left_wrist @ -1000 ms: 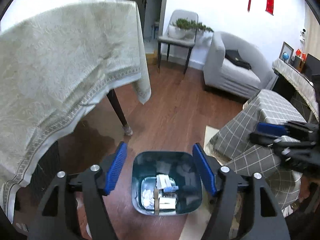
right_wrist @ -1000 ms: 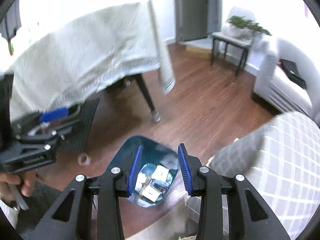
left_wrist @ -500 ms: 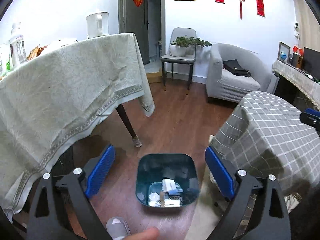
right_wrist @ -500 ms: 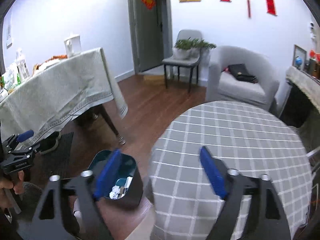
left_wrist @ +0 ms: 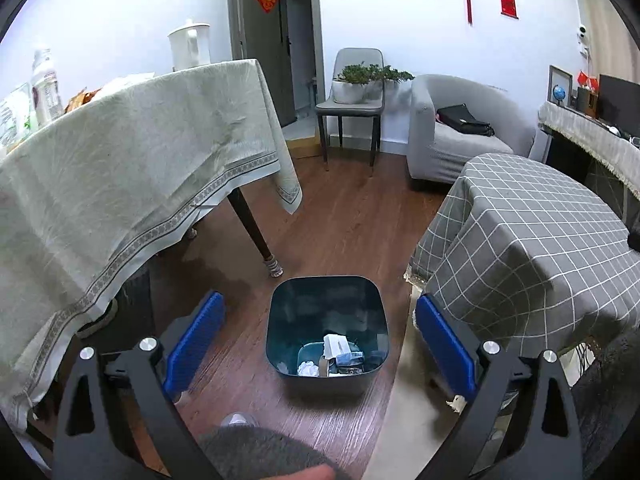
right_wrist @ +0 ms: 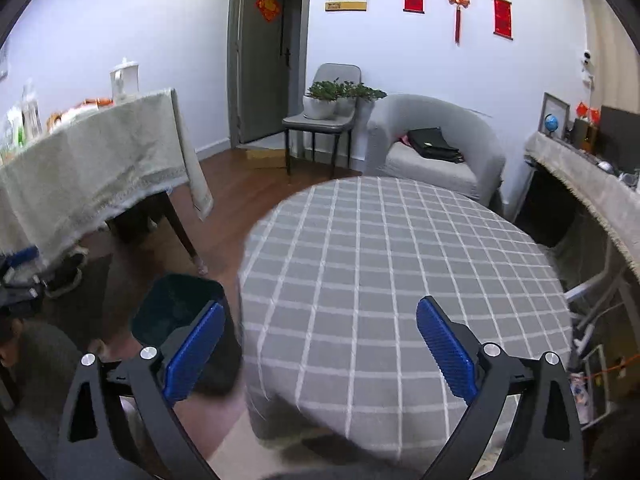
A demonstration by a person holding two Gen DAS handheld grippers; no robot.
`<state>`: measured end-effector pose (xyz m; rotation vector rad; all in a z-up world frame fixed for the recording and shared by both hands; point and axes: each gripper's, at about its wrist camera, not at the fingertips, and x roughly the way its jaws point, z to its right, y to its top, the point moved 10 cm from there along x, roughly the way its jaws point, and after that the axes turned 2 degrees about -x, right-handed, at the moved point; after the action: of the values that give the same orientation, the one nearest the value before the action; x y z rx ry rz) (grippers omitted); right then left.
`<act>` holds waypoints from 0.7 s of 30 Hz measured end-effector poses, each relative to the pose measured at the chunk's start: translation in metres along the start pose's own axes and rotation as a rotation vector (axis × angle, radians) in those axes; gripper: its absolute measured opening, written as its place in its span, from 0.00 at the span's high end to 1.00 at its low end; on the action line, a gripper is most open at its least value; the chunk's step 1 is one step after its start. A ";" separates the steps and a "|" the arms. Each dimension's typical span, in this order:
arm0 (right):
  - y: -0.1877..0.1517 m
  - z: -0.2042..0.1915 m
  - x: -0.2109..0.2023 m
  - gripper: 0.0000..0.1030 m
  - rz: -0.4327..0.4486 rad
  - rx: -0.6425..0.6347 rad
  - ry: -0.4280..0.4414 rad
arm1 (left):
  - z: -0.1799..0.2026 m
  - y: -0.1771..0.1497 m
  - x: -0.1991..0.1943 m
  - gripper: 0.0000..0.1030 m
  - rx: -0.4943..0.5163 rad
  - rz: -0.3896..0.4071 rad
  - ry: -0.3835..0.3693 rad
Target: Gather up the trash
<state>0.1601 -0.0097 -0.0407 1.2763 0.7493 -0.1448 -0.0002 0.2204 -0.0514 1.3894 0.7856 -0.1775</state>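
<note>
A dark teal trash bin (left_wrist: pixel 280 320) stands on the wooden floor with white paper scraps and wrappers (left_wrist: pixel 332 356) at its bottom. My left gripper (left_wrist: pixel 320 340) hangs above the bin, wide open and empty. My right gripper (right_wrist: pixel 320 344) is wide open and empty above the near edge of the round table with the grey checked cloth (right_wrist: pixel 400 264). The bin also shows in the right wrist view (right_wrist: pixel 168 304), low on the left beside that table.
A table with a pale green cloth (left_wrist: pixel 120 168) stands on the left, with a bottle and a white kettle on it. A grey armchair (left_wrist: pixel 460 140), a chair with a plant (left_wrist: pixel 352 96) and a sideboard (left_wrist: pixel 592 140) line the back and right.
Both grippers have risen and opened wider. The right gripper has swung from above the bin to over the checked table. The left gripper stays over the bin, higher than before.
</note>
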 end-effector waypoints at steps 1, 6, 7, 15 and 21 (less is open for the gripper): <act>-0.007 0.000 -0.002 0.05 0.002 0.010 -0.002 | 0.000 -0.001 -0.002 0.05 -0.009 0.001 -0.006; -0.006 -0.008 -0.008 0.05 0.036 0.009 0.025 | 0.005 -0.005 -0.007 0.05 -0.014 0.008 -0.026; -0.008 -0.009 -0.007 0.05 0.031 0.014 0.037 | 0.008 -0.009 -0.007 0.05 0.002 0.002 -0.026; -0.013 -0.022 -0.003 0.04 0.023 0.011 0.106 | 0.008 -0.016 -0.005 0.05 0.004 -0.014 -0.011; -0.013 -0.022 -0.003 0.03 0.028 0.014 0.109 | 0.005 -0.018 -0.002 0.05 -0.033 -0.022 -0.027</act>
<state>0.1419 0.0051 -0.0515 1.3159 0.8246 -0.0577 -0.0100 0.2116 -0.0644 1.3446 0.7788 -0.1990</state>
